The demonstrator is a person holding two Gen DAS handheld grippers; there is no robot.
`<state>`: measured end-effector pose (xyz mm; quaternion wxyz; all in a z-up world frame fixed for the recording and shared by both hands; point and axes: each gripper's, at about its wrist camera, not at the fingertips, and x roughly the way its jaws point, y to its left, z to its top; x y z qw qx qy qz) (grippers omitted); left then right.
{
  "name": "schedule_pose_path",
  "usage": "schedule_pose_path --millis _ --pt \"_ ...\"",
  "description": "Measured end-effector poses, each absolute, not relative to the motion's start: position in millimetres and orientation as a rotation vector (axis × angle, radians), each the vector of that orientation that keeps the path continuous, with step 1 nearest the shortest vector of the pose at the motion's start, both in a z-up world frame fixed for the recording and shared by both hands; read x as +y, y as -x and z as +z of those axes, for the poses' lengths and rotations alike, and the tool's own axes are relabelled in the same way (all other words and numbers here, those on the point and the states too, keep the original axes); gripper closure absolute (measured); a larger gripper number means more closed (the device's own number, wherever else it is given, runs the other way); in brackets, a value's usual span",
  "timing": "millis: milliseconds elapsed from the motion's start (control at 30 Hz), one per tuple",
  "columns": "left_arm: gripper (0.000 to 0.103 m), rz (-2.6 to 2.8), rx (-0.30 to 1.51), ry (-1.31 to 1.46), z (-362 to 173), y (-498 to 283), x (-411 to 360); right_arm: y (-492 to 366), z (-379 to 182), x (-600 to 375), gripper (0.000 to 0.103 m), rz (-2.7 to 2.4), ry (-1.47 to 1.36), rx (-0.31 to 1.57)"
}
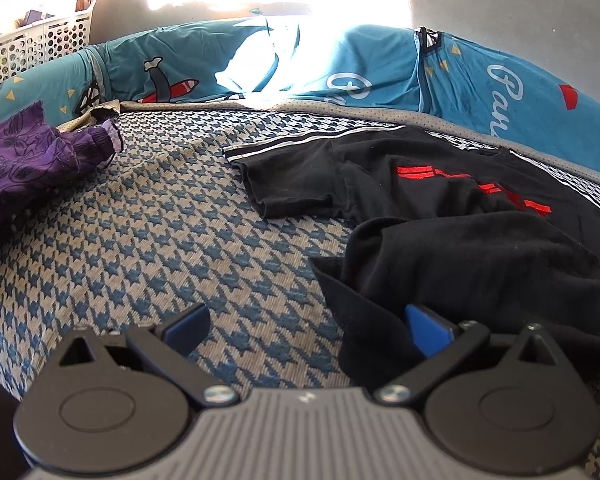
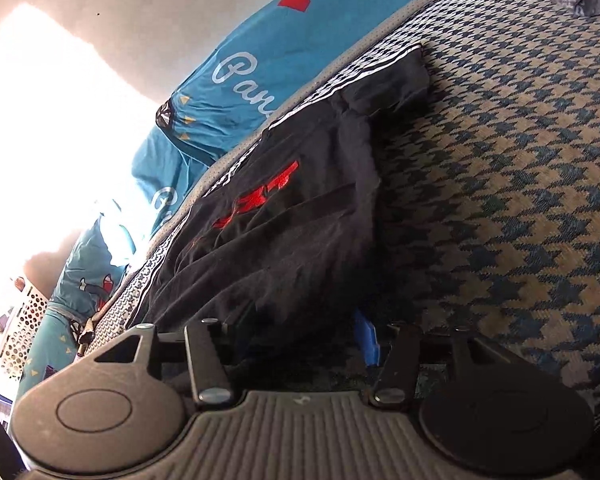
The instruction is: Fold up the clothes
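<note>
White cursive lettering is showing on the teal printed cotton sheet (image 1: 480, 80) along the bed's far edge: "Par", then cut off. The same script is appearing further left, washed out by glare. Right wrist view (image 2: 260, 76): "Pan", cut off.

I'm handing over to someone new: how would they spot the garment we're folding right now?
Look at the bed with the blue-and-tan houndstooth cover, bordered at the back by a teal printed sheet. The black T-shirt lies on its right side. Red chest stripes and white-striped sleeve trim distinguish it from the purple floral garment at far left.
</note>
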<state>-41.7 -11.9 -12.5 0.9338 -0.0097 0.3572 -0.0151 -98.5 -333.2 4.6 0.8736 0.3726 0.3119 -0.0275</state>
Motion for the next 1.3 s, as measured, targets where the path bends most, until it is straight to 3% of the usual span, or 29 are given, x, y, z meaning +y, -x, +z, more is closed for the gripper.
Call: schedule_pose_path --millis 100,133,167,233,333,633,900,1133,1300 --pt "0.0 -0.039 0.732 0.019 -12.3 42.1 -12.3 93.6 4.5 -323.4 0.051 -0.029 -0.736 0.65" --pt "0.0 -0.045 0.733 0.019 -12.3 42.3 -12.6 92.4 4.5 -320.0 0.055 -0.021 -0.719 0.65" --pt "0.0 -0.053 0.734 0.02 -12.2 42.6 -13.0 91.2 4.2 -316.2 0.072 -0.012 -0.7 0.652" --pt "0.0 -0.072 0.729 0.016 -11.2 44.2 -14.6 89.1 3.9 -309.5 0.089 0.002 -0.667 0.655" --pt "0.0 -0.092 0.716 0.015 -8.2 46.8 -16.0 92.6 8.7 -309.4 0.094 0.01 -0.661 0.629" --pt "0.0 -0.153 0.654 0.097 11.2 57.9 -3.8 125.3 43.8 -332.6 0.095 -0.109 -0.662 0.506" --pt "0.0 -0.098 0.679 0.122 8.2 54.2 9.3 144.5 60.1 -338.2 0.095 -0.365 -0.485 0.494" --pt "0.0 -0.044 0.711 0.115 1.8 50.5 14.9 150.8 57.2 -348.7 0.077 -0.527 -0.484 0.494" --pt "0.0 -0.02 0.743 0.121 -4.4 46.8 18.2 153.5 67.4 -333.4 0.076 -0.432 -0.406 0.463"
